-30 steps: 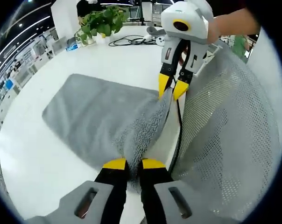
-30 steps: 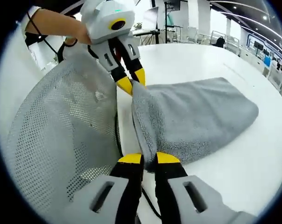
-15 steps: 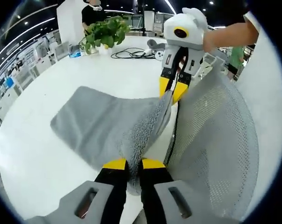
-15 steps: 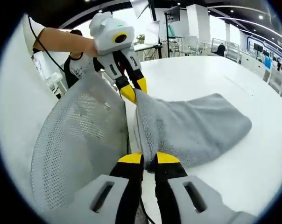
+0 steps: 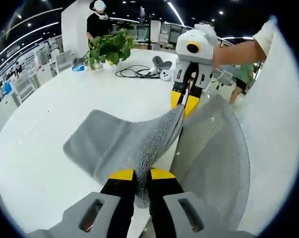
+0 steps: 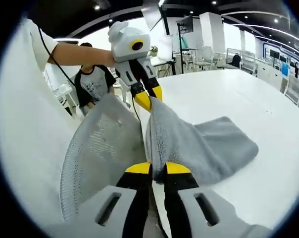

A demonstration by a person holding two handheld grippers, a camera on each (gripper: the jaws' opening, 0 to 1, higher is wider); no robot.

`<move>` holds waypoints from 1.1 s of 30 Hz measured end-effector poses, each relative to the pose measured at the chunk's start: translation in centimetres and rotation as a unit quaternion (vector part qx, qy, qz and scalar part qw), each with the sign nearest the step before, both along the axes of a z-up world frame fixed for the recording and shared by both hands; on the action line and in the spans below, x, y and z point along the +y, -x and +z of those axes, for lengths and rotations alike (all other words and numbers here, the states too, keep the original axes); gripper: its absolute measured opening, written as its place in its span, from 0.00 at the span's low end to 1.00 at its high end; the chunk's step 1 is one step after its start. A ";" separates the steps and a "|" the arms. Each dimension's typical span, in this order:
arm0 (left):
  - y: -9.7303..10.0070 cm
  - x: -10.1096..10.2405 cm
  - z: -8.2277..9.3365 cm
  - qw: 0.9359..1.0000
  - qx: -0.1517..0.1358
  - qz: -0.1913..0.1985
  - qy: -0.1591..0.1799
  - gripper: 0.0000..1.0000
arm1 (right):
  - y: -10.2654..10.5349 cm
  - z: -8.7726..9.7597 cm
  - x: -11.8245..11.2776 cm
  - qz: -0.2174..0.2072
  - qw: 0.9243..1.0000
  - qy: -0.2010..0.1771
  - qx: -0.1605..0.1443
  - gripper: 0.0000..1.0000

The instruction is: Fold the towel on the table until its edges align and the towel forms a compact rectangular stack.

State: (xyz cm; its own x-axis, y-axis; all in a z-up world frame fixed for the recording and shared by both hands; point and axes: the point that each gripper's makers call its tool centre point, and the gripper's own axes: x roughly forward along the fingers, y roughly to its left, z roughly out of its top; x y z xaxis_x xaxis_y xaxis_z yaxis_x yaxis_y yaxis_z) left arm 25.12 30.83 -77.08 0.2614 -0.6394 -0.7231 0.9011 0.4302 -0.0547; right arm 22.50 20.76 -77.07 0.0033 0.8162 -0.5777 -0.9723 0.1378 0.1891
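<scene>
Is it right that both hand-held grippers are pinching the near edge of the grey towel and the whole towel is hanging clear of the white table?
Not quite: the left hand-held gripper and right hand-held gripper do pinch the grey towel, but only that edge is lifted. The far part lies on the white table, as the left gripper view shows.

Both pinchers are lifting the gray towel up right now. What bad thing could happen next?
The left gripper and right gripper each pinch only a small bit of the towel at its near edge, so a corner could slip out. The far part of the towel lies on the white table and might drag or bunch, leaving the edges uneven. A mesh chair back stands right beside the lifted edge, and the towel could perhaps brush or catch on it.
</scene>
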 end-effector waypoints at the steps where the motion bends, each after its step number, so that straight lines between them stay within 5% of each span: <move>1: 0.1 -0.1 0.3 1.000 0.007 -0.003 0.005 0.09 | 0.1 0.1 -0.1 0.000 1.000 -0.002 0.003 0.06; 8: -0.5 -0.6 0.6 1.000 0.023 -0.010 0.009 0.09 | -1.1 0.4 -0.5 -0.019 1.000 -0.010 0.012 0.06; 15: -3.0 -0.7 0.7 1.000 0.008 -0.002 -0.001 0.09 | -3.4 0.6 -0.7 -0.052 0.998 -0.012 0.017 0.06; 23: -6.6 -0.4 1.6 0.999 -0.033 0.027 -0.004 0.10 | -7.3 2.1 -0.7 -0.088 0.995 -0.026 -0.039 0.07; 33: -10.5 0.0 0.6 0.997 -0.034 0.068 -0.022 0.10 | -11.9 1.6 -0.3 -0.138 0.989 -0.007 -0.053 0.07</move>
